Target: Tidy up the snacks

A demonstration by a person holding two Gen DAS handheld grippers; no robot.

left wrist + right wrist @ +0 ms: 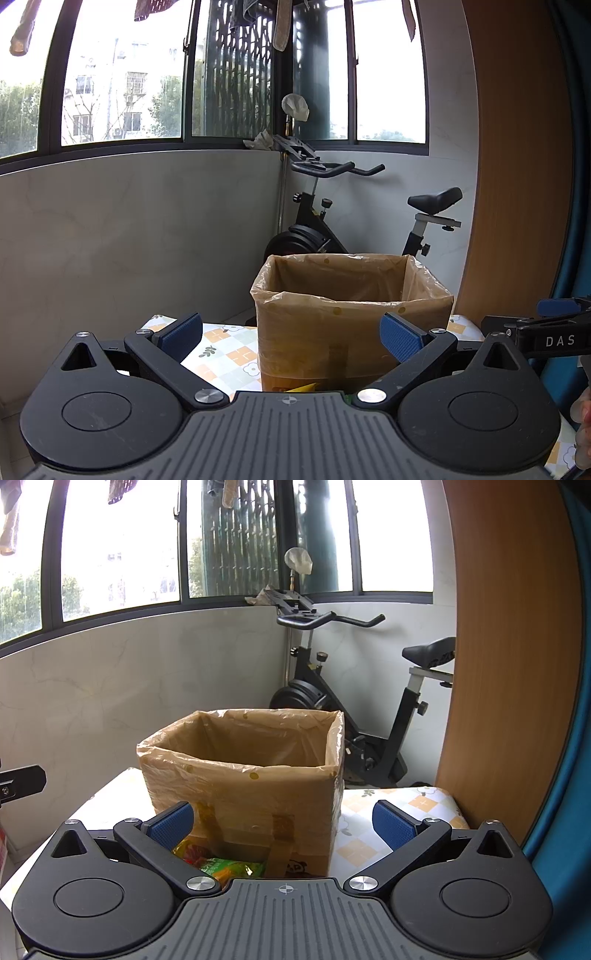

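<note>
We hold both grippers level before the brown cardboard box lined with a clear plastic bag [243, 775], which stands open-topped on the surface with the checked floral cloth [373, 834], ready to take snacks from above. The left gripper [291, 338] has its jaws spread wide and empty; so does the right gripper [282, 821]. Green and yellow crinkly snack packets [218, 862] lie against the box's near wall, just under the right jaws, probably our next pick.
</note>
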